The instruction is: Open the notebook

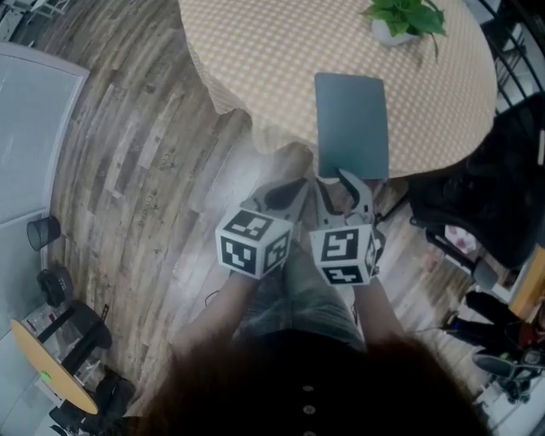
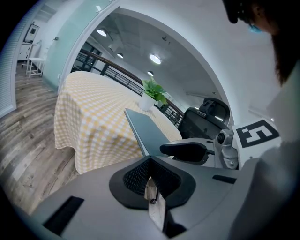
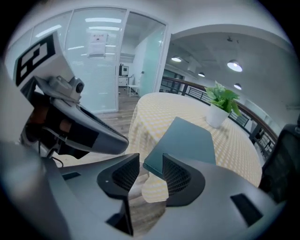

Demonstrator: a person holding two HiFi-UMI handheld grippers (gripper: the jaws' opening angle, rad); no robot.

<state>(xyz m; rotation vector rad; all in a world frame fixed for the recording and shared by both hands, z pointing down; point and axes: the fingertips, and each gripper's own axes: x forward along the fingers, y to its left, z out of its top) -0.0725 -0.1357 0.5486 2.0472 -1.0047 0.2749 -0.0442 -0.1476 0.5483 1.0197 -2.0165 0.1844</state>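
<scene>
While jaws gape, right gripper (image 3: 150, 161) slants down.

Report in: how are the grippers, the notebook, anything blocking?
Left gripper jaws together, empty; right gripper jaws apart, empty. Notebook closed, flat on the checked table, both grippers short of it. Potted plant beyond it, nothing in the way.

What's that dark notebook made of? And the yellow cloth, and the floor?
Notebook: probably a card or plastic cover. It looks smooth, matte grey-teal, and lies stiff and flat.
Cloth: woven fabric with yellow-and-white checks, hanging in soft folds at its edge.
Floor: wood-look planks with grey-brown grain. Whether it is real wood or laminate, I can't tell.
</scene>
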